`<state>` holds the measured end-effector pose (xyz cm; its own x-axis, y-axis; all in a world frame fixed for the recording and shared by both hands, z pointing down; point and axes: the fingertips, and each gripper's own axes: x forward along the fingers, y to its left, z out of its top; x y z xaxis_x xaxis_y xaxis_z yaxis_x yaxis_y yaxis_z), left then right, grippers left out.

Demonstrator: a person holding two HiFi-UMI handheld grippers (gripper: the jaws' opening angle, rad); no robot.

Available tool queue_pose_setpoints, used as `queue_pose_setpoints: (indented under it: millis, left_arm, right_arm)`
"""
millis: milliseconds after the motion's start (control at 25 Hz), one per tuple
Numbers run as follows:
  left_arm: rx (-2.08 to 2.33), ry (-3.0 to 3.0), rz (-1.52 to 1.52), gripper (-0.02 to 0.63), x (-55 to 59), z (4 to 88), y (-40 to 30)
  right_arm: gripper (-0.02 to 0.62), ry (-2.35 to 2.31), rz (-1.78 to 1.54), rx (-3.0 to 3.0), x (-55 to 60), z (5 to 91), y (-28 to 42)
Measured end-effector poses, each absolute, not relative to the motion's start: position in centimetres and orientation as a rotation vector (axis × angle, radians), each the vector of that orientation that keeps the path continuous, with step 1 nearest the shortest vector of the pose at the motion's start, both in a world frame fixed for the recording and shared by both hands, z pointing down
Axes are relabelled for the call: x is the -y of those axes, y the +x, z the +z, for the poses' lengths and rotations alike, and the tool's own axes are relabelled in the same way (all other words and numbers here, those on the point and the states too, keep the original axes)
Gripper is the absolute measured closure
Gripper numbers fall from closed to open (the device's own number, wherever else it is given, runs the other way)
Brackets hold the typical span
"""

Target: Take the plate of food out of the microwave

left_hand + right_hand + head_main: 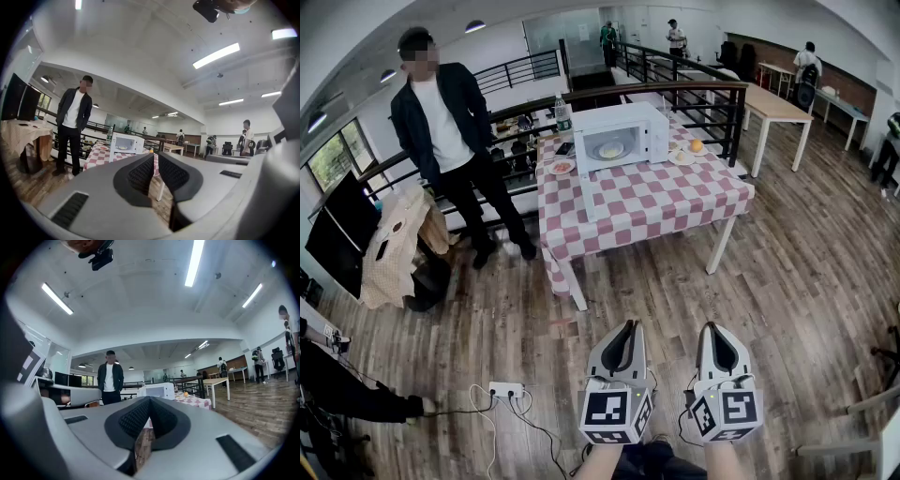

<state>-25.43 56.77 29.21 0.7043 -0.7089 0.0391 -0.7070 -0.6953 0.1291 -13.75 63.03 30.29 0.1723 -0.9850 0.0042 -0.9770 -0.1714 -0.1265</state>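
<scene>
Hovering well short of microwave (652, 127): left gripper (628, 325) almost closed, empty; right gripper (712, 327) closed, empty; plate (610, 149) inside.

Bright ceiling strip lights (194, 262); strong fisheye bending, dark corners.

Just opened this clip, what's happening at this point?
A person holding the left gripper and right gripper stands on the wooden floor, well short of the checkered table. Both pairs of jaws are closed and empty. The plate of food sits inside the microwave on that table, untouched. A bystander stands beside the table.
</scene>
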Motion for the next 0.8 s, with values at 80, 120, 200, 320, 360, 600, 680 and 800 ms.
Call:
queue_pose_setpoints:
  millis: [80, 120, 200, 320, 360, 600, 680, 800]
  left_arm:
    - [1.159, 2.773, -0.019, 0.561, -56.7, 29.4, -25.4]
    - [1.16, 2.774, -0.017, 0.561, -56.7, 29.4, -25.4]
    - [1.161, 2.774, -0.012, 0.561, -56.8, 29.5, -25.3]
    - [1.161, 2.772, -0.006, 0.561, -56.8, 29.4, -25.2]
    - [1.161, 2.77, -0.004, 0.563, -56.8, 29.4, -25.1]
    - [1.171, 2.766, 0.006, 0.561, -56.5, 29.6, -24.4]
    - [1.176, 2.767, 0.006, 0.561, -56.5, 29.6, -23.9]
    - [1.186, 2.76, 0.002, 0.562, -56.4, 29.9, -23.1]
  right_arm:
    - [0.603, -2.341, -0.132, -1.959, -63.0, 30.1, -13.6]
    - [0.603, -2.343, -0.133, -1.958, -63.0, 30.1, -13.6]
    - [0.603, -2.34, -0.137, -1.953, -63.1, 30.2, -13.4]
    - [0.603, -2.334, -0.145, -1.947, -63.2, 30.4, -13.1]
    - [0.603, -2.333, -0.146, -1.948, -63.2, 30.3, -13.0]
    - [0.603, -2.322, -0.148, -1.956, -63.0, 30.4, -12.0]
    - [0.603, -2.314, -0.142, -1.957, -63.0, 30.4, -11.5]
    - [0.603, -2.308, -0.137, -1.966, -62.9, 30.4, -10.6]
